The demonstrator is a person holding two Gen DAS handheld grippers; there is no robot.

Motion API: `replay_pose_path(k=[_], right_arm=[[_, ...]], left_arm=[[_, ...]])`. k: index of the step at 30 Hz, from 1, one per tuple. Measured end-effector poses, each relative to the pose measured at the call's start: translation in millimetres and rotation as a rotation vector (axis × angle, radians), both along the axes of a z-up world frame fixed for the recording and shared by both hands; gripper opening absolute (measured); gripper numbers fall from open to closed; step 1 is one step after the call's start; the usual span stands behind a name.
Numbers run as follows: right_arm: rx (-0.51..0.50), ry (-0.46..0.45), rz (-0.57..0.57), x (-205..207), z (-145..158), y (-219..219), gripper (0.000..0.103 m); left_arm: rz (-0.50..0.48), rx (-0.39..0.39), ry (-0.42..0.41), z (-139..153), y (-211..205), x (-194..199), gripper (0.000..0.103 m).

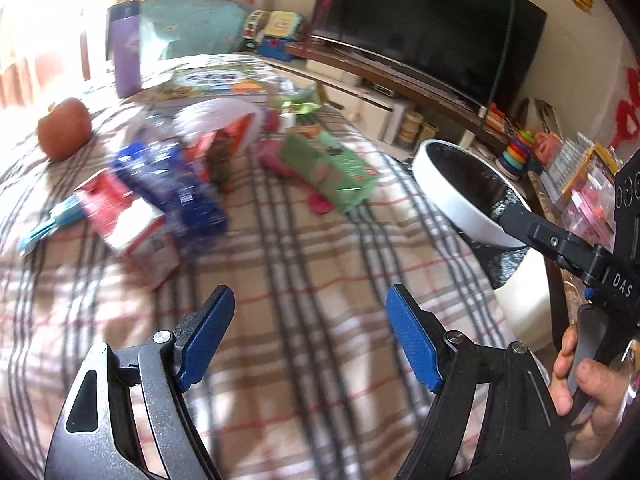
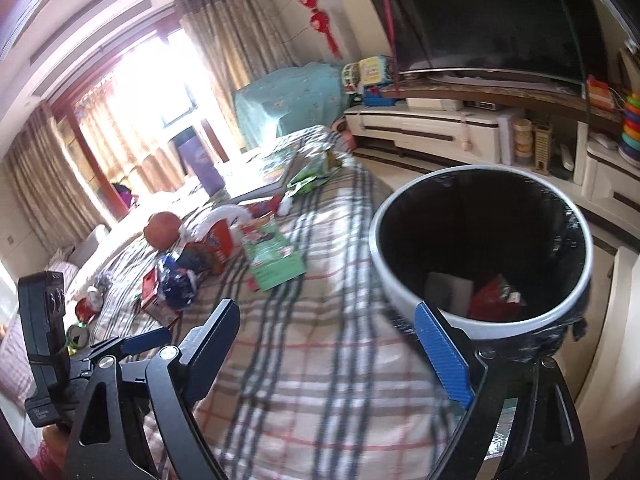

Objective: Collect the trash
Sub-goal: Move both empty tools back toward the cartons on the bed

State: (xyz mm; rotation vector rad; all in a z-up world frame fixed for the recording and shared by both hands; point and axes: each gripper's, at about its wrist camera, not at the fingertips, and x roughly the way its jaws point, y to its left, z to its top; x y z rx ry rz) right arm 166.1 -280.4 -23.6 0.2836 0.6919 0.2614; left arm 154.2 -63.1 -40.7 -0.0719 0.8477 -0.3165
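Plaid cloth in grey, red and cream [image 1: 304, 248] covers the low surface in a living room, with a dark television [image 1: 432, 20] behind. Landmark: round white bin lined with a black bag [image 2: 472, 320], standing at the cloth's edge on the television side; a red wrapper [image 2: 494, 300] and a grey piece already lie inside.

Trash: a loose heap well apart from the bin, toward the window. It includes a flat green packet [image 1: 332, 168], a crumpled blue-and-white wrapper [image 1: 176, 188] and a red-and-white carton [image 1: 124, 220]. A reddish round fruit [image 1: 64, 128] sits beyond the heap.

Left gripper [image 1: 310, 336]: jaws apart, empty, hovering over bare cloth short of the heap and aimed at it.

Right gripper [image 2: 332, 354]: jaws apart, empty, its right finger just beside the bin's near rim; the person's hand [image 1: 580, 384] grips its handle.

Risks, as judged: the right finger could nudge or tip the light bin if swung outward; thin wrappers may slip from the pads, or the jaws may pinch cloth with the packet.
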Motion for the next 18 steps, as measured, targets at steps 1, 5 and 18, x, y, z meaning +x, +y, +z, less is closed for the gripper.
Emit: replay_pose_path(k=[1, 5, 18], right_arm=[[-0.003, 0.002, 0.008, 0, -1, 4, 0.09], [-0.016, 0.011, 0.042, 2, -5, 23, 0.09], [-0.049, 0.033, 0.104, 6, -15, 52, 0.091]], left_arm=[[0.014, -0.004, 0.001, -1, 7, -1, 0.08], [0.066, -0.014, 0.01, -4, 29, -3, 0.08], [0.199, -0.032, 0.055, -18, 72, 3, 0.081]])
